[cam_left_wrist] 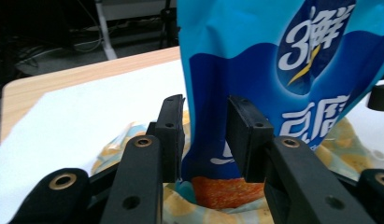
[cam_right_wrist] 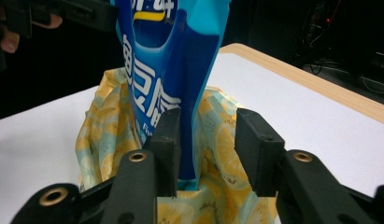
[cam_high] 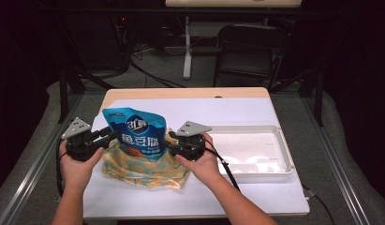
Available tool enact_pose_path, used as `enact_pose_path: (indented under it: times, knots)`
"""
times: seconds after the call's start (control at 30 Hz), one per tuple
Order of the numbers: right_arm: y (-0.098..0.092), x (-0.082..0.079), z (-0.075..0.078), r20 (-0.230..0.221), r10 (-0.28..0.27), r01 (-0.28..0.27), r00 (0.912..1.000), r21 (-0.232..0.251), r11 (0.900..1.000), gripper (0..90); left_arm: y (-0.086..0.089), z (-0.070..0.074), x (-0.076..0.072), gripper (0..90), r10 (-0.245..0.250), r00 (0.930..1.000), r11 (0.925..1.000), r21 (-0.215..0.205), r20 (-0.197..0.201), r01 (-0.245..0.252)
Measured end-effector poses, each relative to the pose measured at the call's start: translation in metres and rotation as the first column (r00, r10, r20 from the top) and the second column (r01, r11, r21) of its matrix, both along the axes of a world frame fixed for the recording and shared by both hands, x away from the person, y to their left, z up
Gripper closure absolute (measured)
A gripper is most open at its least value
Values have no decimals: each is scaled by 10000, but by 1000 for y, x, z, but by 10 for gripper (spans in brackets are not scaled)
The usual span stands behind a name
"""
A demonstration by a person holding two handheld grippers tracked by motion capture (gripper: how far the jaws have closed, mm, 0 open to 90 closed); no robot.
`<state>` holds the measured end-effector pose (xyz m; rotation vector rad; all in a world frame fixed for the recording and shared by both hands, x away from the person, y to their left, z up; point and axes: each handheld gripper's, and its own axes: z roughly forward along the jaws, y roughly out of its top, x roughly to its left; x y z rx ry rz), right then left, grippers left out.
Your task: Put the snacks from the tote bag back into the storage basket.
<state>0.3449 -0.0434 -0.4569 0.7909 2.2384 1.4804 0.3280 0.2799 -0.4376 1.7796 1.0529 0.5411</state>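
Apparently the job is to get the blue snack pouch into the yellow patterned cloth bag, and it is about halfway there. The pouch stands upright near the table's centre-left, its bottom end already down in the bag's mouth while most of its length rises above the fabric. The left gripper sits at the pouch's nine o'clock; in the left gripper view its jaws stand half open with the pouch's edge between them, and I cannot tell whether both pads press it. The right gripper sits at three o'clock; in the right gripper view the pouch's edge lies against one jaw with a clear gap to the other, so nothing is clamped. Left to do, I judge: lower the pouch fully inside. The white tray lies farther off at three o'clock.
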Motion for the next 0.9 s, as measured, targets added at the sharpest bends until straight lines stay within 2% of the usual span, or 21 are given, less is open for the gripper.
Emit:
enact_pose_path:
  times: [0.13, 0.2, 0.27, 0.37, 0.53, 0.63, 0.77, 0.9]
  knots:
    - [1, 0, 1, 94, -35, 35, 9999, 60, 10000, 647, 0, -3, 0, 671, -48, 10000, 10000, 43, -44, 49]
    - [1, 1, 1, 113, -32, 32, 9999, 19, 10000, 663, 0, -4, 0, 665, -18, 10000, 10000, 67, 60, 18]
    - [2, 1, 1, 94, -29, 29, 10000, -4, 10000, 675, 1, -5, -1, 657, 71, 10000, 10000, 2, 36, -71]
    - [3, 2, 0, 93, -52, 52, 9999, 28, 10000, 699, 2, -7, 0, 658, 295, 9995, 9995, 134, 63, -295]
    - [7, 3, -3, 101, -19, 20, 9999, -104, 9999, 722, 4, -10, 1, 677, 339, 9994, 9994, 108, -100, -338]
    - [9, 4, -5, 62, 46, -45, 10000, -126, 9999, 739, 4, -11, 2, 682, 281, 9996, 9994, 179, -37, -280]
    - [13, 5, -6, 57, 16, -15, 10000, -112, 9999, 752, 6, -13, 2, 695, 248, 9997, 9996, 107, -39, -248]
    - [14, 6, -6, 92, 31, -30, 10000, -127, 9999, 763, 9, -16, 3, 731, 161, 9997, 9998, -136, -167, -163]
